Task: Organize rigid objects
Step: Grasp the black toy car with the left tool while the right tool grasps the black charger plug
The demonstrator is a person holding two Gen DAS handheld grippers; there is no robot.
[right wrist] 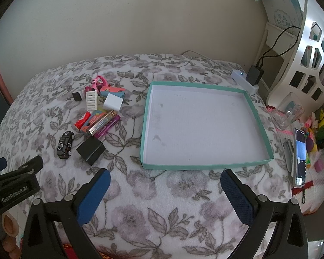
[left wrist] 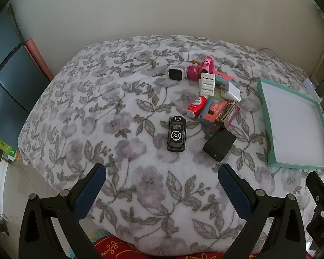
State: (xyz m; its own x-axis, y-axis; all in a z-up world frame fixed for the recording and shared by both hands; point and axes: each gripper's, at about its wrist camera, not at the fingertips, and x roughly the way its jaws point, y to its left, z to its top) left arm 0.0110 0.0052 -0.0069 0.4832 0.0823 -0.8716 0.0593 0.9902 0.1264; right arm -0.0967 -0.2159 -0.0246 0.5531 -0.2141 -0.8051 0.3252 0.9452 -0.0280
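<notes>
A pile of small rigid objects lies on a floral blanket (left wrist: 123, 99). It holds a black toy car (left wrist: 176, 136), a black charger block (left wrist: 219, 144), a red tube (left wrist: 196, 106), a white charger (left wrist: 231, 90), a white slotted piece (left wrist: 207, 83) and small boxes (left wrist: 224, 113). An empty teal-rimmed tray (right wrist: 257, 116) lies to their right; it also shows in the left wrist view (left wrist: 267, 129). My left gripper (left wrist: 162, 170) is open and empty, short of the car. My right gripper (right wrist: 165, 176) is open and empty, just before the tray's near rim.
A wall runs behind the bed. A white shelf (right wrist: 308, 49), a power strip (right wrist: 244, 79), a clear container (right wrist: 288, 112) and a phone (right wrist: 300, 157) stand at the right. A dark cabinet (left wrist: 4, 82) is at the left.
</notes>
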